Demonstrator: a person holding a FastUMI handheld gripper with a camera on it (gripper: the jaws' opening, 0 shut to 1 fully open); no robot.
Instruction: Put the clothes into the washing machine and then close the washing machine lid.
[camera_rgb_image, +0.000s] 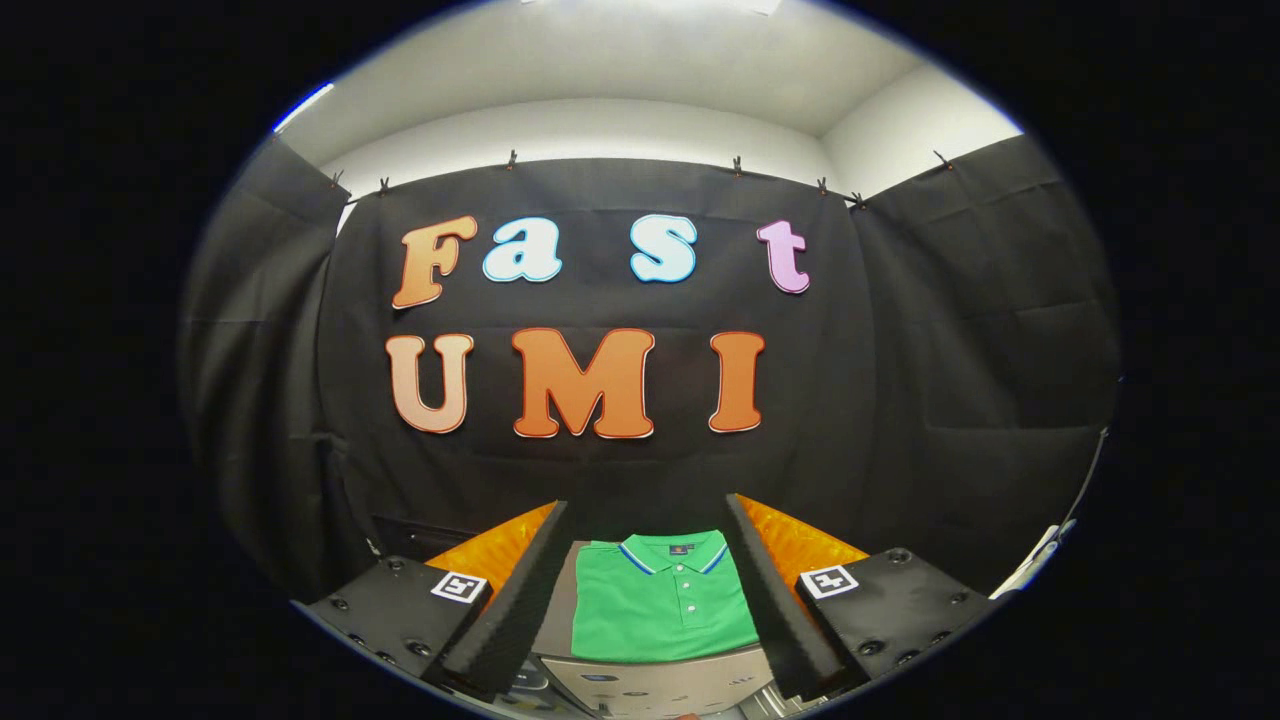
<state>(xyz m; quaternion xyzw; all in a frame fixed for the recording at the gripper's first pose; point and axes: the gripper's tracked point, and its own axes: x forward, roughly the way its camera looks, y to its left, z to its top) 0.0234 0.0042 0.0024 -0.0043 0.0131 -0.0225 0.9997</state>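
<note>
Left finger (520, 590): ribbed inner pad facing the shirt; its mount, a dark bolted plate (385, 605), carries a small square black-and-white marker (459, 586); the plate's lower end is cut off from sight.
Gripper (648, 505): the tongs stand wide apart, gripping nothing; neither finger touches the shirt, which lies lower down and farther ahead, framed in the gap between them.
Green folded polo shirt with a blue-and-white trimmed collar (662, 600): lies flat, collar toward the wall, buttons up the placket; its left and right edges are partly hidden behind the two fingers, so its full width cannot be made out.
Shirt label (680, 548): a small dark tag sits inside the collar; too small to read.
Grey flat-topped surface under the shirt (650, 682): the shirt rests on it; small dark printed marks show on its near part, too blurred to read; whether this is the washing machine's lid cannot be told, as most of it is hidden by the shirt and fingers.
Right finger (765, 590): mirrors the left one, ribbed pad inward, with a second square marker (829, 580) on its dark plate (895, 605).
White object beside the right plate (1040, 555): only a sliver shows against the black cloth wall (950, 380); it cannot be identified.
</note>
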